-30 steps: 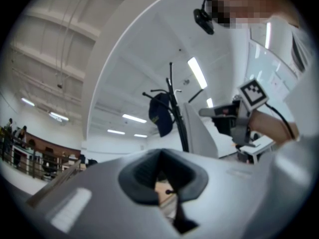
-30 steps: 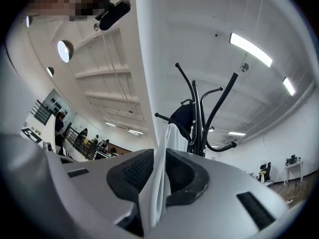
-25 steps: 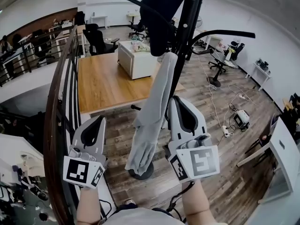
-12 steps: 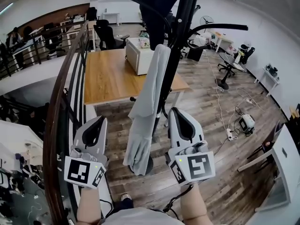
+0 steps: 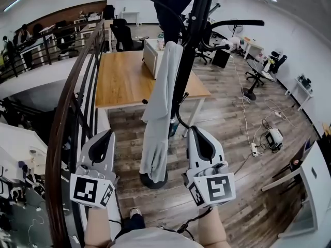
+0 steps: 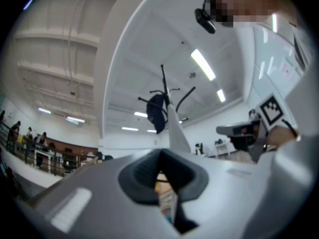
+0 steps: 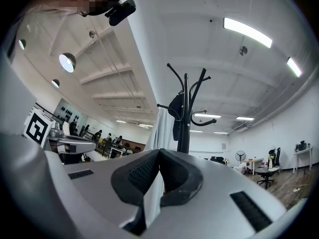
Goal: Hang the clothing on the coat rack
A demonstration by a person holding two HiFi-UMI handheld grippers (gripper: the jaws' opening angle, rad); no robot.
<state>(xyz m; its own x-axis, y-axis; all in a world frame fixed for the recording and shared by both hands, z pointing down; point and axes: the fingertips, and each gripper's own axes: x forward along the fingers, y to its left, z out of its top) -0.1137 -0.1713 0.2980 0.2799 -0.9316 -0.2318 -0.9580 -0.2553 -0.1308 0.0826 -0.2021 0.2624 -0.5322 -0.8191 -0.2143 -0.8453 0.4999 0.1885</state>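
Room: open office with plank floor, a curved railing on your left and a wooden worktop beyond.

Coat rack: black, upright on its round base, straight ahead of you.

Dark garment: high on the rack.

Grey garment: hangs from the rack, long and slack, reaching down toward the base. Neither claw touches it.

Right claw: jaws together on nothing. It now stands farther from the grey cloth than a second ago, clearly apart from it.

Left claw: likewise closed and empty, low on your left.

Reading: you are backing away and the cloth holds unaided, so the hanging looks complete.
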